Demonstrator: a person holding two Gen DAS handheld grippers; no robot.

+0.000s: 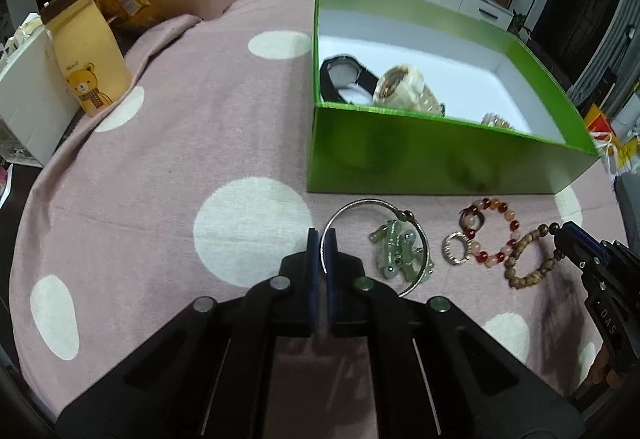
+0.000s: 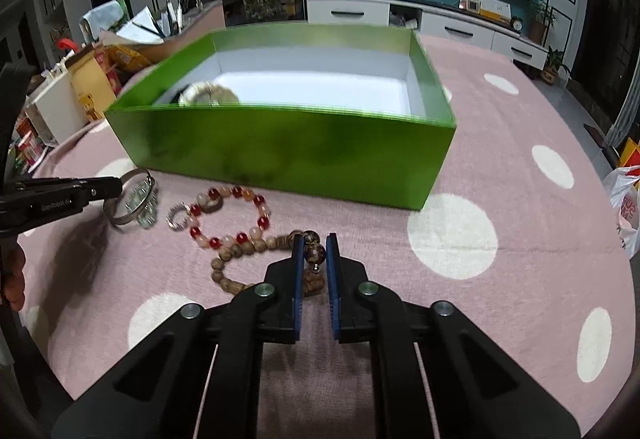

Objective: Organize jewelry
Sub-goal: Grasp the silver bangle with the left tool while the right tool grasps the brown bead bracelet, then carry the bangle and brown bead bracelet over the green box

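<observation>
Two watches already lie in the green box (image 1: 420, 155) beyond both tongs. Left tongs (image 1: 322, 239) pinch the silver bangle (image 1: 360, 203); right tongs (image 2: 314, 245) clamp the wooden bead bracelet (image 2: 240, 249). Between them, a red bead bracelet (image 2: 224, 217) and ring (image 2: 178, 217) remain on the surface (image 1: 180, 143).

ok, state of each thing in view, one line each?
green box: open, no lid
watches: inside box
silver bangle: on cloth, left gripper shut on its rim
wooden bead bracelet: on cloth, right gripper shut on its dark beads
red bead bracelet: on cloth, untouched
</observation>
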